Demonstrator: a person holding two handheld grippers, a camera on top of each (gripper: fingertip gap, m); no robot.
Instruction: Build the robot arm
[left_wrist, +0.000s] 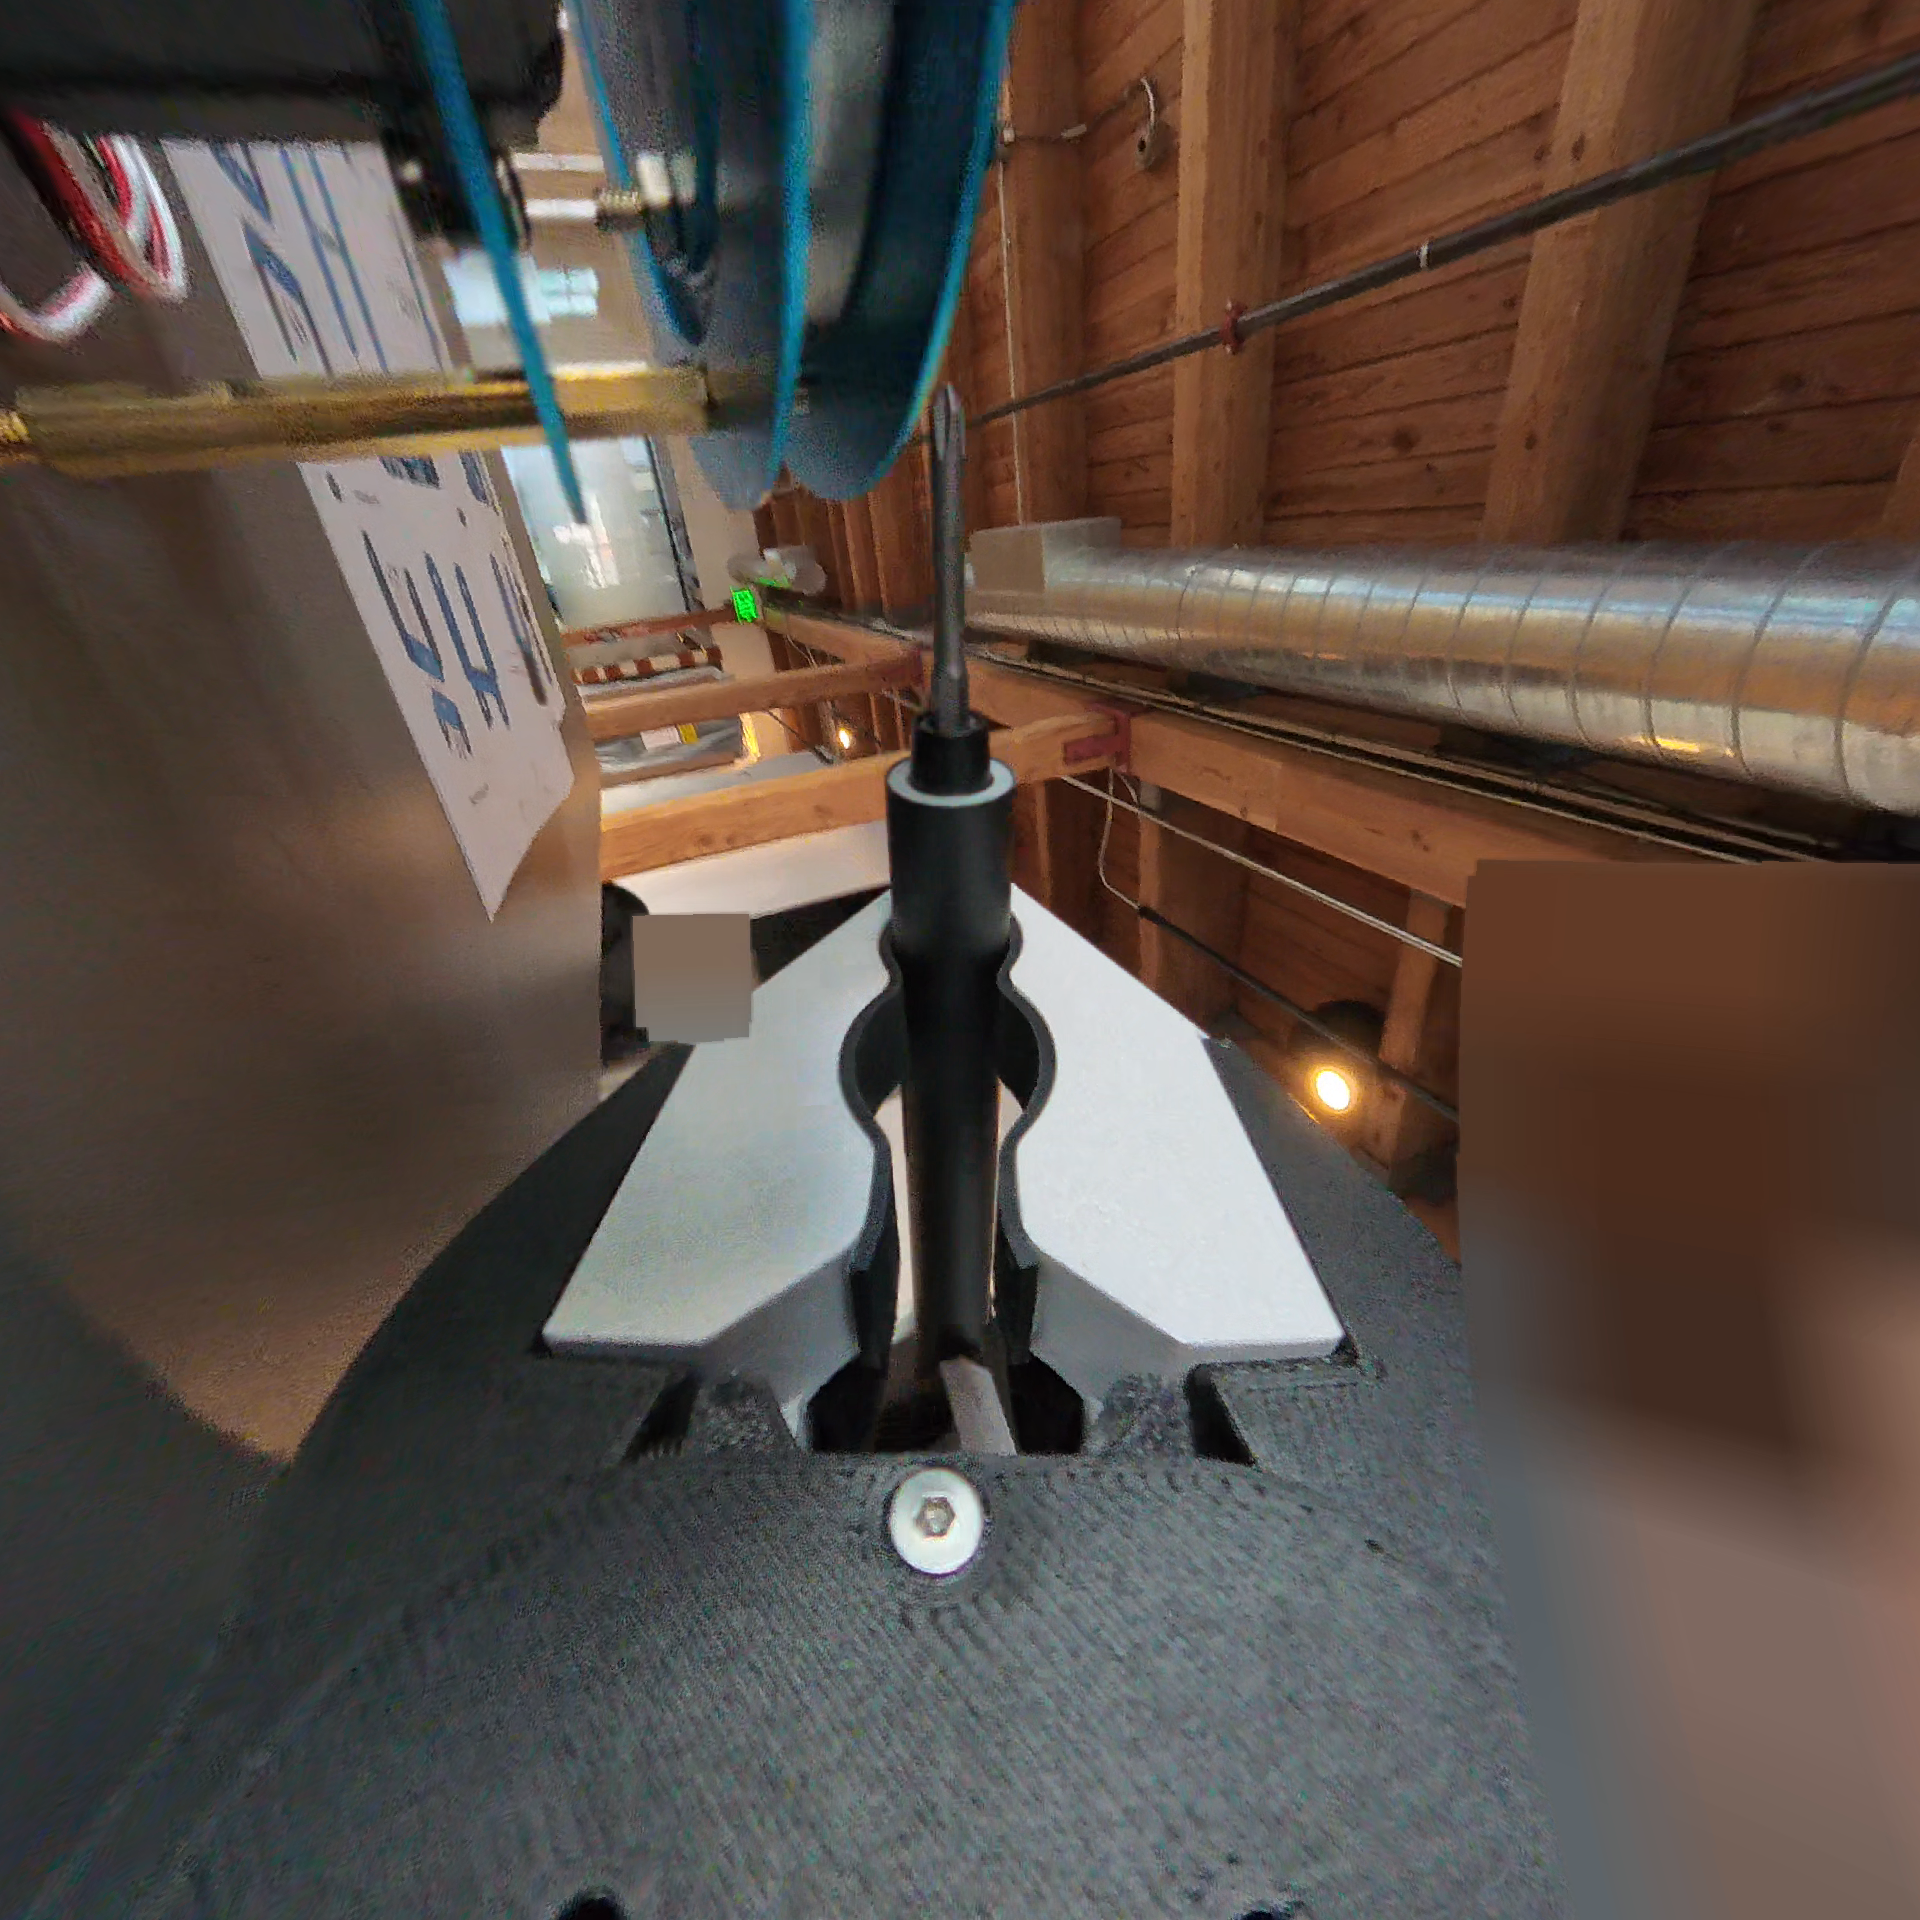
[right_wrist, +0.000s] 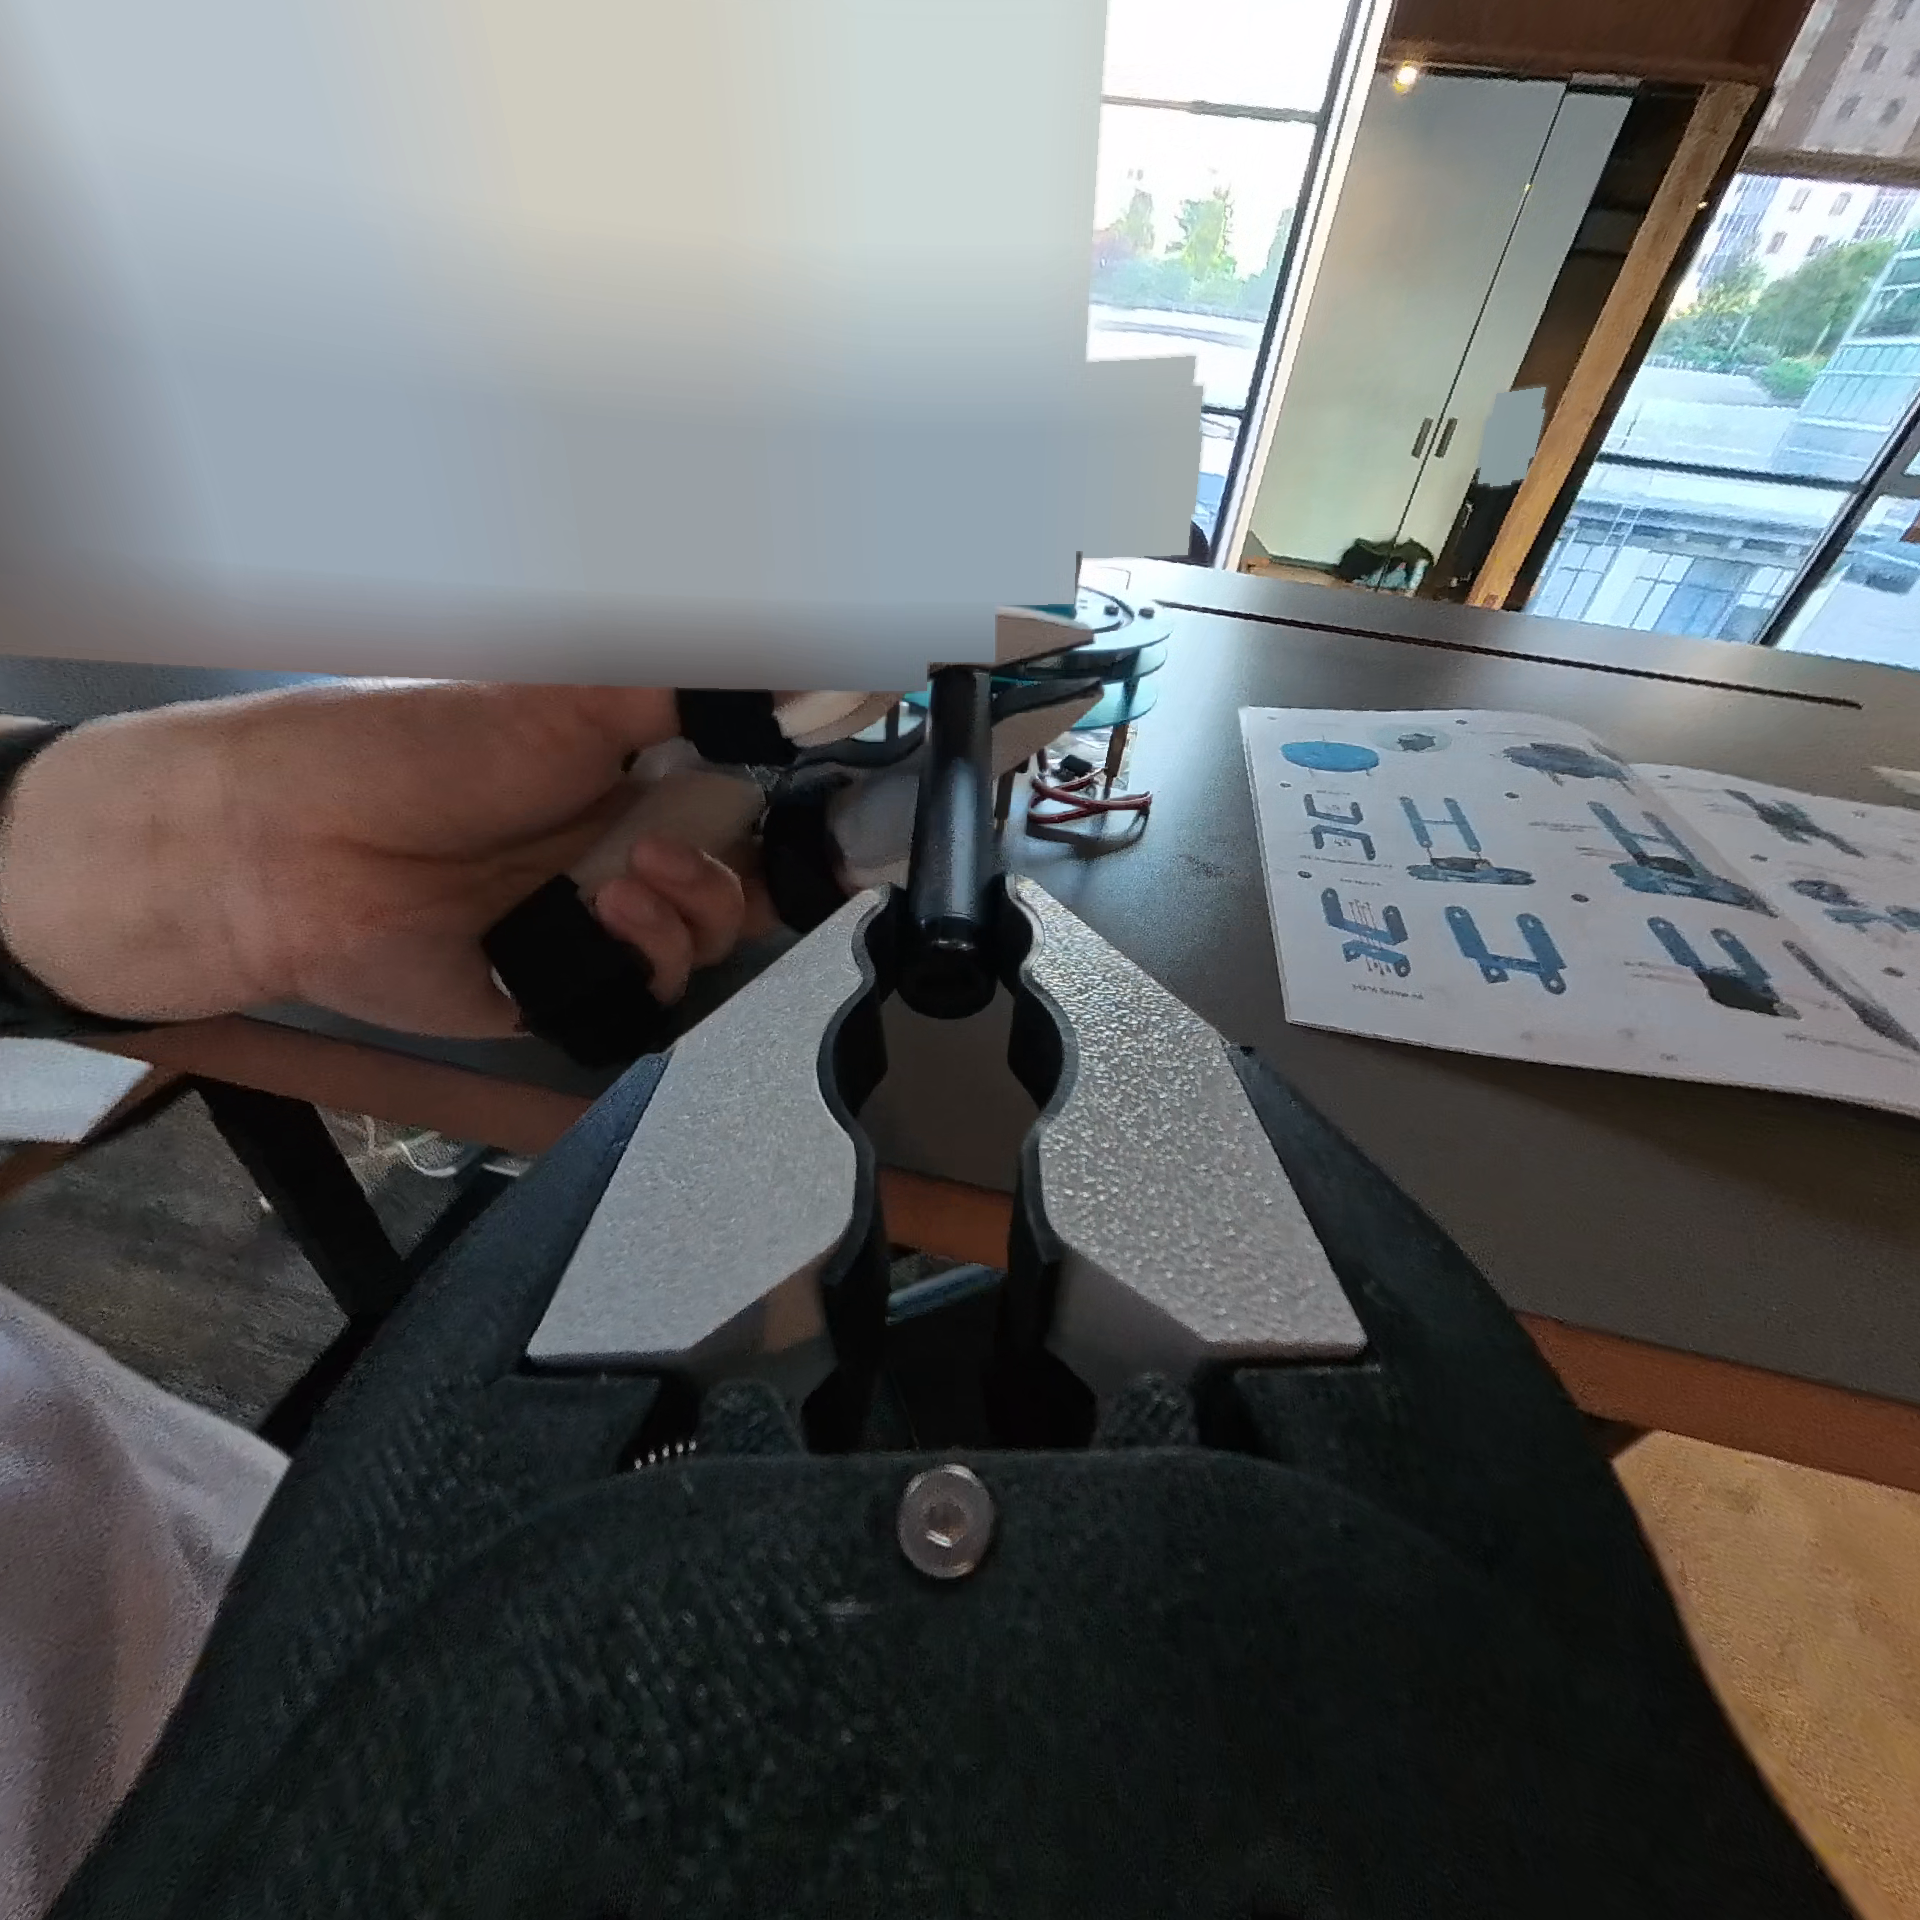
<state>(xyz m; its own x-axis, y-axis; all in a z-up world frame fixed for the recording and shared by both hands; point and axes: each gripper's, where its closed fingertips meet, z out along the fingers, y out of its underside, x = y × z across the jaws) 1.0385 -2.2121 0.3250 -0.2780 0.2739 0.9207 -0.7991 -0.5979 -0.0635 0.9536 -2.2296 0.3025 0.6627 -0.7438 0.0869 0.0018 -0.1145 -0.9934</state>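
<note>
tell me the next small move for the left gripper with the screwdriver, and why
Probably a small sideways nudge of the screwdriver tip toward the brass standoff. The left gripper is shut on the handle, and the tip lies at the rim of the blue discs, with no screw head showing there.

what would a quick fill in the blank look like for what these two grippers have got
1. The left gripper is shut on a black ___ whose metal tip points at blue discs.
2. The right gripper clasps a black handle; to its left a bare ___ holds the other gripper.
3. The printed sheet lies flat on the dark ___.

Missing words: screwdriver; hand; table.
</note>
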